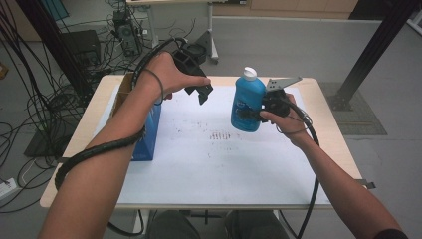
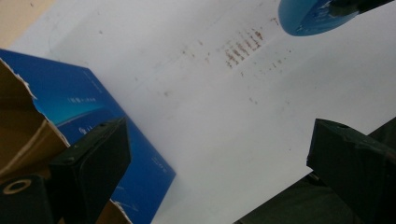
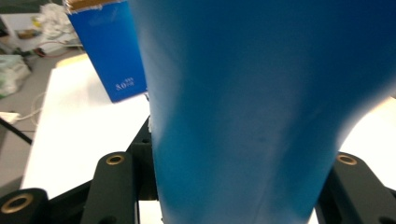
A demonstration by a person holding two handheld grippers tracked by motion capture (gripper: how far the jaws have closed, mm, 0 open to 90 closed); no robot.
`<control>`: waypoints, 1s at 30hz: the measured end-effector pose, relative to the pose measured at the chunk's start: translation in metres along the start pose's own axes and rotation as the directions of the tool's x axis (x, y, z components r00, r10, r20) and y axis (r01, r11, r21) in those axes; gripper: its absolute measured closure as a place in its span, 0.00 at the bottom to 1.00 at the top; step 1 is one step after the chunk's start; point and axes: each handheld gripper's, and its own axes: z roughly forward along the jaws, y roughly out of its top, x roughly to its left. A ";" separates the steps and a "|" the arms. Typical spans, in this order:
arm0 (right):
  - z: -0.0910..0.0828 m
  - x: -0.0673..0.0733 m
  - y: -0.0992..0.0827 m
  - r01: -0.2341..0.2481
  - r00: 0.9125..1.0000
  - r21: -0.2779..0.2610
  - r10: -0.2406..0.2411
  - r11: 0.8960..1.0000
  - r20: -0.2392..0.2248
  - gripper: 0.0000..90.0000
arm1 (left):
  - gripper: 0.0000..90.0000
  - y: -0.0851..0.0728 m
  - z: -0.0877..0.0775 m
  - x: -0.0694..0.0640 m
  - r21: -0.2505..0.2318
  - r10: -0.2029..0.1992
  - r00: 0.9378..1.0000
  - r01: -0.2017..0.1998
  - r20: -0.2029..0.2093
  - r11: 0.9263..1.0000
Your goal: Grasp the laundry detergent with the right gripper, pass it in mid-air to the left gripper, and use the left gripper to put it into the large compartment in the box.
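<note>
At the left of the high view, an open blue carton (image 1: 147, 134) standing on the white sheet (image 1: 214, 159) that covers the bench (image 1: 332, 134), brown flaps up, partly hidden behind the left forearm. Just right of it and higher in the frame, the left hand-held gripper (image 1: 199, 89) raised above the sheet, jaws spread wide with nothing between them; in the left gripper view, the same wide gap (image 2: 215, 154) looking down on bare white sheet, with the carton's blue side (image 2: 93, 112) under the left-hand jaw. In the middle of the high view, a patch of small reddish marks (image 1: 219, 134) on the sheet. Right of centre, a blue bottle (image 1: 247, 102) with a white cap (image 1: 250, 73), upright and lifted off the sheet, pinched low on its body from the right side by the right hand-held gripper (image 1: 256, 115). In the right gripper view, the bottle's blue body (image 3: 252, 121) between the two black jaws, clamped firmly, with the carton (image 3: 109, 56) at upper left of the frame. In the upper right corner of the left gripper view, the bottle's rounded base (image 2: 313, 16) above the sheet.
</note>
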 end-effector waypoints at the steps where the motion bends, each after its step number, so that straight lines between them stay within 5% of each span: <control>1: 0.002 0.000 0.003 0.004 1.000 0.001 -0.004 1.000 -0.007 0.49 | 0.07 0.001 -0.002 0.001 0.001 0.017 1.000 -0.017 -0.005 1.000; 7: 0.016 0.004 0.025 0.041 0.998 0.028 -0.040 0.999 -0.054 0.49 | 0.07 0.002 -0.010 0.003 0.001 0.115 0.993 -0.115 0.002 0.993; 13: 0.034 0.014 0.040 0.058 0.991 0.036 -0.053 0.998 -0.124 0.49 | 0.07 0.000 -0.014 0.003 0.031 0.224 0.975 -0.224 0.012 0.974; 20: 0.057 0.029 0.047 0.102 0.979 0.065 -0.089 0.993 -0.184 0.49 | 0.07 -0.006 -0.023 0.006 0.029 0.275 0.961 -0.275 0.016 0.961; 27: 0.074 0.042 0.044 0.122 0.966 0.071 -0.102 0.990 -0.236 0.49 | 0.07 -0.014 -0.030 0.002 0.048 0.342 0.939 -0.343 0.022 0.938; 30: 0.080 0.049 0.043 0.128 0.960 0.070 -0.106 0.989 -0.257 0.49 | 0.07 -0.017 -0.033 0.000 0.043 0.354 0.935 -0.355 0.034 0.934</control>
